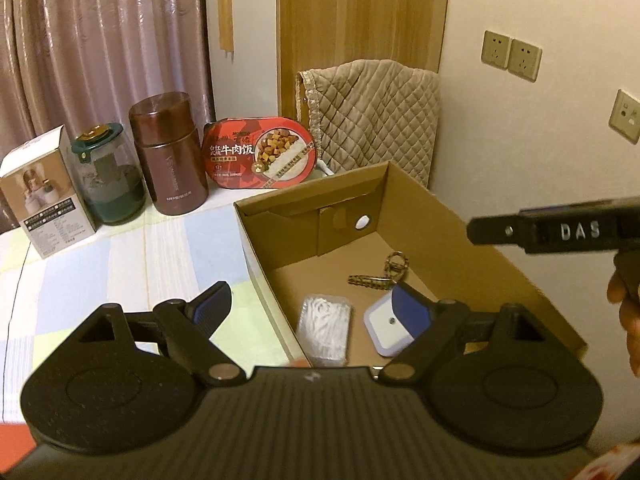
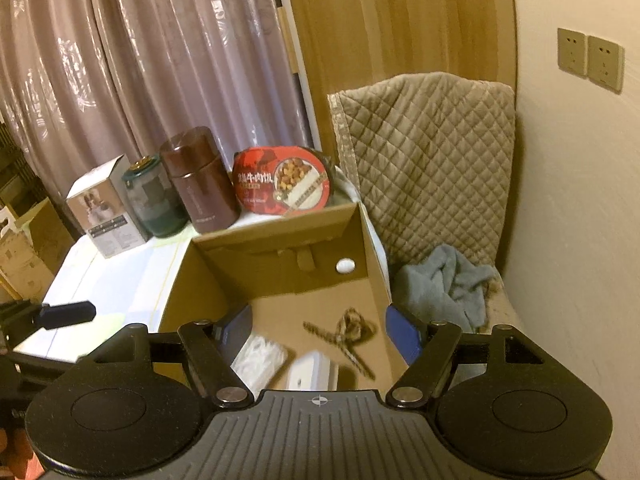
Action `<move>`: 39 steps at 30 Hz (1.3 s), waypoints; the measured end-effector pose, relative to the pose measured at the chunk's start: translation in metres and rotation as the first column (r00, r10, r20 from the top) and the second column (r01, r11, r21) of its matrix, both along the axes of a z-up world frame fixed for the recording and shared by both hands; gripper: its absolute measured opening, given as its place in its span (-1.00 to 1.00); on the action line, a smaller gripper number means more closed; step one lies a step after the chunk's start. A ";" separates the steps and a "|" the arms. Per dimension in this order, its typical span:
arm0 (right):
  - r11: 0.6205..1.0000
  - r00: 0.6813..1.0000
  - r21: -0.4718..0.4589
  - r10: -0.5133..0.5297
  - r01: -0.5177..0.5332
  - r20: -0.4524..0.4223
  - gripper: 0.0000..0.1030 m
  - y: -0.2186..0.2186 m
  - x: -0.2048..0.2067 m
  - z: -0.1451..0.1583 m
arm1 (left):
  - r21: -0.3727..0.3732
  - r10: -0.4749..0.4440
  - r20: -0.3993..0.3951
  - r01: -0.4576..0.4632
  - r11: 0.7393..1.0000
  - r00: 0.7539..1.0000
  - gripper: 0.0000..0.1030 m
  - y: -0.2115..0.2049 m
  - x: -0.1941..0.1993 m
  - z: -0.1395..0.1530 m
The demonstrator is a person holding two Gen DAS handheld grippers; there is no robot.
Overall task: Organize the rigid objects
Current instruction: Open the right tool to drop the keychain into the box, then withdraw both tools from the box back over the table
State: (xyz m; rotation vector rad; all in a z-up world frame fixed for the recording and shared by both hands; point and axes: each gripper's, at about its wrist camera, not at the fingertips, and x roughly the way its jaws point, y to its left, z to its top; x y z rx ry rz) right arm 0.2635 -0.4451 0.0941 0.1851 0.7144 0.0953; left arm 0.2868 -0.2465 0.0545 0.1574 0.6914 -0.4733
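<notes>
A pale desk (image 1: 120, 264) with a pastel checked cover stood before mauve curtains (image 1: 100, 40), a wooden panel (image 1: 360, 12) and a cream wall with beige sockets (image 1: 512, 56). Along the back of the desk ran a row: a white printed carton (image 1: 44, 204), a clear glass jar with a green lid (image 1: 108, 178), a brown cylindrical metal flask (image 1: 170, 154) and a red oval ready-meal tray (image 1: 260, 152) propped upright. A beige quilted cover (image 1: 372, 116) hung behind, and the right wrist view showed a grey-blue cloth (image 2: 444, 280) crumpled beside it.

An open brown cardboard box (image 1: 272, 240) sat on the desk's right part. On its floor lay a clear plastic pack of white sticks (image 1: 326, 330), just beside a white square plastic device (image 1: 386, 326), and behind them a patterned strap with a metal key ring (image 1: 380, 274).

The left gripper (image 1: 314, 312) hovered with its fingers spread wide and nothing between them, one finger over the desk cover, the other over the box. The right gripper (image 2: 320, 330) hung above the box with its fingers apart and empty, the strap lying loose on the box floor beyond them. In the left wrist view the right gripper's black body marked "DAS" reached in from the right edge, part of a hand (image 1: 628, 320) below it.
</notes>
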 end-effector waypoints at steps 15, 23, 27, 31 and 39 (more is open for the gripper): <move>1.000 1.000 -0.014 0.001 -0.001 0.017 0.37 0.006 -0.082 0.028 | -0.052 0.048 0.010 -0.047 0.998 0.999 0.65 0.018 -0.075 0.026; 1.000 0.999 0.002 0.012 -0.012 0.049 0.37 0.019 -0.122 0.044 | -0.085 0.084 0.020 -0.082 0.993 0.996 0.65 0.037 -0.118 0.039; 1.000 0.998 0.008 0.013 -0.014 0.064 0.37 0.033 -0.143 0.049 | -0.096 0.111 0.022 -0.109 0.989 0.994 0.65 0.055 -0.142 0.041; 1.000 0.997 0.019 0.015 -0.016 0.075 0.37 0.049 -0.167 0.048 | -0.107 0.148 0.014 -0.145 0.984 0.989 0.65 0.078 -0.164 0.039; 0.999 1.000 0.050 0.013 -0.014 0.026 0.37 0.085 -0.200 0.029 | -0.103 0.214 0.003 -0.213 0.972 0.977 0.65 0.126 -0.207 0.034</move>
